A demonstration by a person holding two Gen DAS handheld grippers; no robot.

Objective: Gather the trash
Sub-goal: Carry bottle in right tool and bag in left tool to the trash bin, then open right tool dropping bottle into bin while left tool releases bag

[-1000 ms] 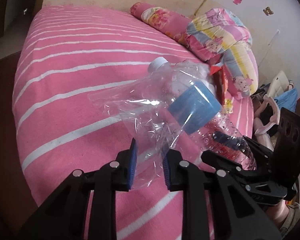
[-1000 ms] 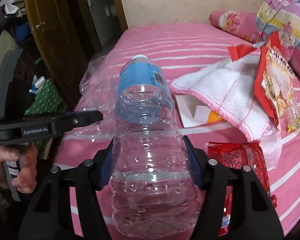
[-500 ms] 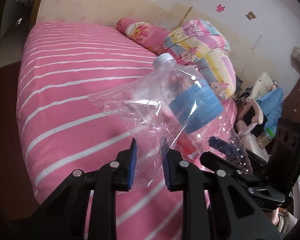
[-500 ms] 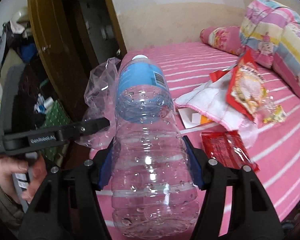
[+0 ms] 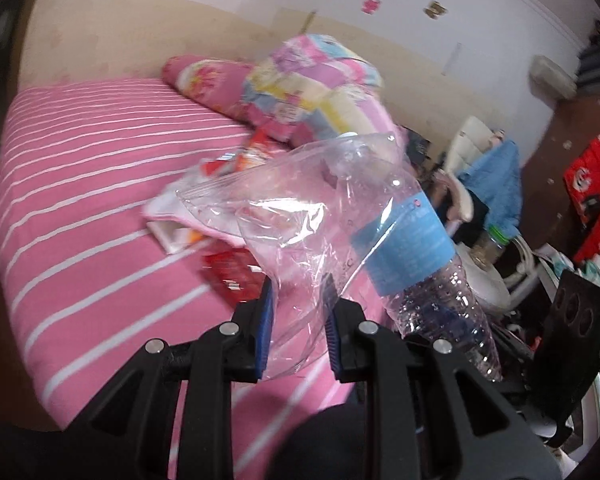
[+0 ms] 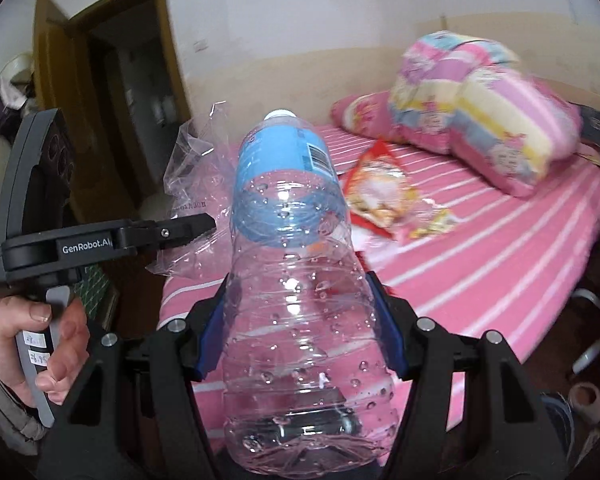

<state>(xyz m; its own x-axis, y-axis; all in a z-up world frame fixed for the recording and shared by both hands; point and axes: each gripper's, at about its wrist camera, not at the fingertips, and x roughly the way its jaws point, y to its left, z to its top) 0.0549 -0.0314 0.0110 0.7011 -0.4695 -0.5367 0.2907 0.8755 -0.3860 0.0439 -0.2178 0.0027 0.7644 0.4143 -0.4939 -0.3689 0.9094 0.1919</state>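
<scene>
My right gripper (image 6: 296,316) is shut on a clear plastic bottle (image 6: 292,280) with a blue label and white cap, held above the bed's near edge. My left gripper (image 5: 298,316) is shut on the edge of a clear plastic bag (image 5: 300,216). The bottle (image 5: 416,248) has its neck and cap inside the bag's mouth. In the right wrist view the bag (image 6: 196,184) hangs just left of the bottle, pinched by the left gripper (image 6: 210,226). Red snack wrappers (image 6: 376,192) lie on the pink striped bed (image 6: 500,240).
A white cloth and paper (image 5: 172,220) and a red wrapper (image 5: 232,272) lie on the bed. A pillow and folded quilt (image 6: 480,104) are at the bed's head. A brown door (image 6: 72,100) stands left; chairs and clutter (image 5: 496,184) stand right of the bed.
Both grippers have lifted and swung away from the bed with bag and bottle. The bottle's neck has gone further into the bag. More of the room shows now.
</scene>
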